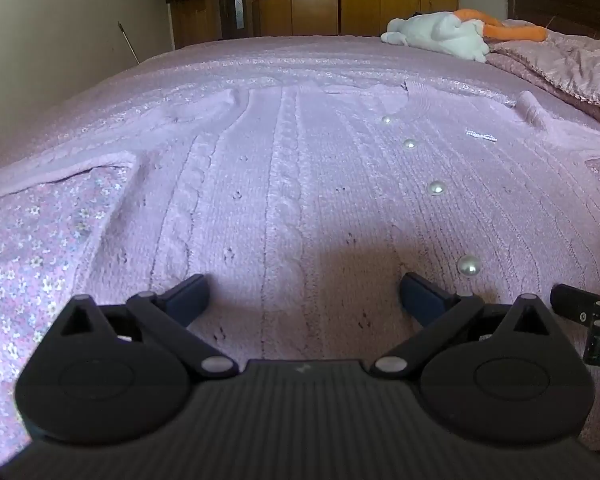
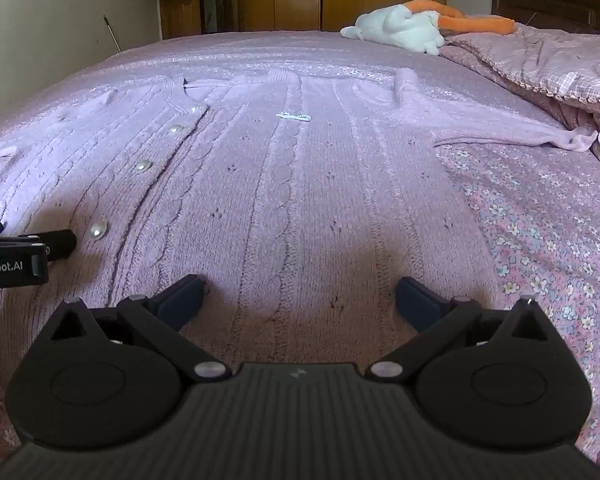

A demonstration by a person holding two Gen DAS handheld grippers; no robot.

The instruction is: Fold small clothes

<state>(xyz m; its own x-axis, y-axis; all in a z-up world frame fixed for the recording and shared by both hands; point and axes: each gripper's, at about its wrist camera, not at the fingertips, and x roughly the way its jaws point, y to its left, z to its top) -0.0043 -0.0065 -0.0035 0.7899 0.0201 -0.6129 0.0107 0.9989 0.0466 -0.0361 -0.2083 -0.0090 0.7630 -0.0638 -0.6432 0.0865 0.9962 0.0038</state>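
A lilac knitted cardigan (image 1: 300, 184) is spread flat on the bed (image 2: 540, 208), its length running toward 12 o'clock from both the left hand-held gripper (image 1: 304, 300) and the right hand-held gripper (image 2: 300, 302), each held wide apart at the hem, equally near.

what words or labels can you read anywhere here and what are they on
"nRobot.AI": white print on the black body of the left tongs, at the left edge of the right wrist view; the start of the word is cut off by the frame.
No other readable text: the lilac cardigan, the floral bedspread and the right tongs carry no lettering.
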